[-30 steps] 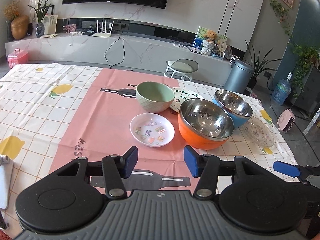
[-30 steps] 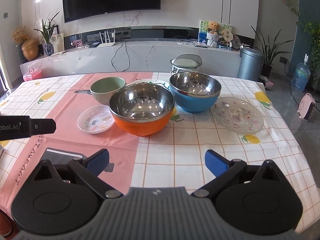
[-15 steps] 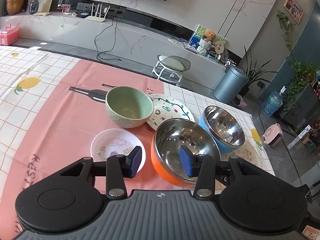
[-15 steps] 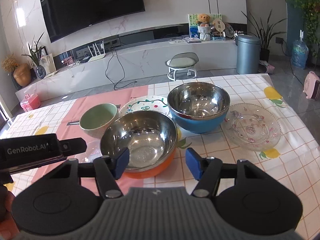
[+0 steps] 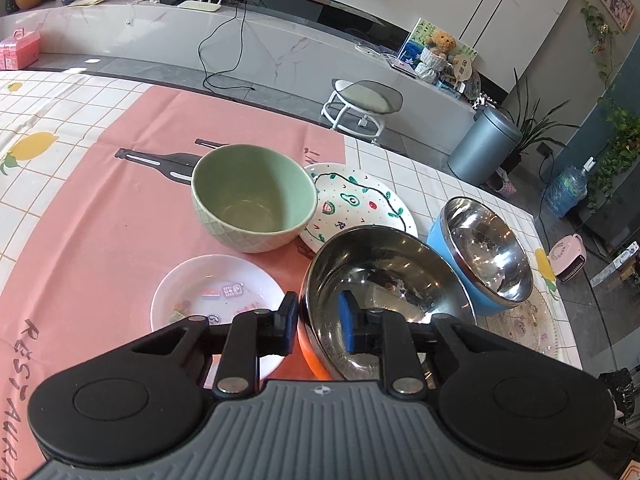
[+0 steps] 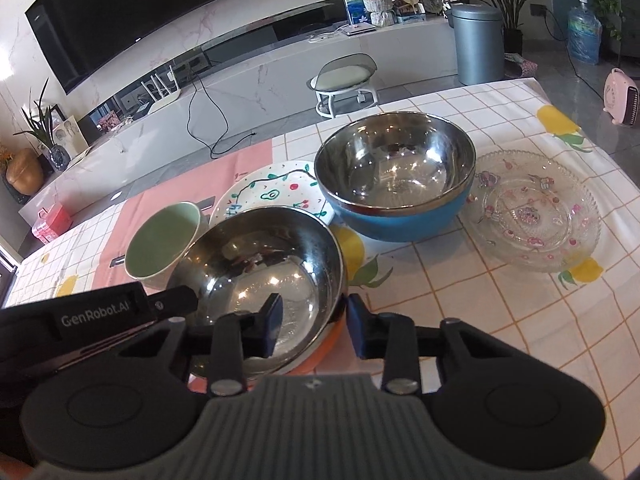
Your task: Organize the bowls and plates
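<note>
**Orange bowl straddled at the rim by both grippers; sorting barely begun**

Left wrist view: The left gripper was seen astride the near rim of the orange steel-lined bowl, one pad outside the wall and one inside. The jaws were closing on that rim, though firm contact of both pads could not be confirmed. Nothing had yet been stacked, so the task was judged to be at its very start. A green bowl stood at about 11 o'clock from the gripper and was empty. A small white plate lay at 10 o'clock, bearing only printed motifs. A painted plate lay at 12 o'clock, partly overlapped by the green and orange bowls. A blue steel-lined bowl, also empty, sat at 2 o'clock on the checked tablecloth.

Right wrist view: The right gripper was placed across the orange bowl's rim at its right side, the jaws closing with the rim between them. The left gripper's body entered from 9 o'clock. The blue bowl stood at 1 o'clock, and a clear glass plate at 2 o'clock; both held nothing. Bowls and plates all remained to be gathered.
</note>
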### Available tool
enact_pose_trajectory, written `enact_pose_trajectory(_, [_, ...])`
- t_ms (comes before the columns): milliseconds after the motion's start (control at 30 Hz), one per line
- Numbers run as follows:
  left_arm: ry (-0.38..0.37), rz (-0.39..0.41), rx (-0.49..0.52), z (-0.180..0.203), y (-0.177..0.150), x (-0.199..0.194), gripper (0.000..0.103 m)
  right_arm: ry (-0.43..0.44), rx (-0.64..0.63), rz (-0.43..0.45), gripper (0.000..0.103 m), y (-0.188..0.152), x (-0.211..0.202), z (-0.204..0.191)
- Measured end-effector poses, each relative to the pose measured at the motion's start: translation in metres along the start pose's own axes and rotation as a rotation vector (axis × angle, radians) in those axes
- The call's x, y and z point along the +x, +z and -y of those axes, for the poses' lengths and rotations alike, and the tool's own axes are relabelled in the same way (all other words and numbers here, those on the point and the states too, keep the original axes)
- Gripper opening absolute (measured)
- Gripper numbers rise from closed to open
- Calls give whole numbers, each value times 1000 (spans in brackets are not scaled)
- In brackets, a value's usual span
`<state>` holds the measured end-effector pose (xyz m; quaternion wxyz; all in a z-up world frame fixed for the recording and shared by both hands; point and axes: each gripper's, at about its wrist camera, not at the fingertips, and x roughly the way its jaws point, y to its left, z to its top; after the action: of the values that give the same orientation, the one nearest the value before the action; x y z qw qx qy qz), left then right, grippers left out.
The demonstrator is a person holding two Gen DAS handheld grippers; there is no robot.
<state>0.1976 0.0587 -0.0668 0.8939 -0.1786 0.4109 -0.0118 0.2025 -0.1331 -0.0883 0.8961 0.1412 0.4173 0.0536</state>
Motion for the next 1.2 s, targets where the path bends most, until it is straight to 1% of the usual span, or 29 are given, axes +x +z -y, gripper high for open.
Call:
enact_pose_trajectory(67, [19, 1, 16, 1, 0, 2, 10, -13, 11, -10, 20, 1, 5, 3])
enact_pose_trajectory(100, [24, -2, 23, 1, 0, 2, 10, -16, 16, -13, 17, 2, 7, 4])
enact_pose_trajectory(200, [23, -12, 20, 0, 2, 0, 10, -15, 21, -14, 16, 3, 7, 5])
enact_pose_trajectory(333, [18, 14, 25, 1, -1, -15, 10, -15, 18, -20, 16, 3, 0, 3])
enact_pose_trajectory(500, [23, 18, 7, 0, -7, -44, 10, 8, 1, 4, 15, -1, -26, -1])
enact_pose_trajectory(600, [28, 20, -21, -5, -14, -62, 10, 28, -10, 5, 15, -7, -44, -5])
enact_pose_trajectory(767, [37, 38, -43, -14, -28, -91, 10, 82, 6, -28, 15, -22, -68, -8])
enact_pose_trajectory(900, [52, 35, -46, -20, -39, -109, 10, 106, 1, -49, 15, -37, -86, -13])
enact_pose_trajectory(1067, [69, 12, -51, -29, -55, -119, 10, 142, 12, -95, 15, -54, -98, -15])
enact_pose_trajectory(1200, [88, -11, -57, -37, -73, -124, 10, 155, 8, -131, 15, -69, -102, -16])
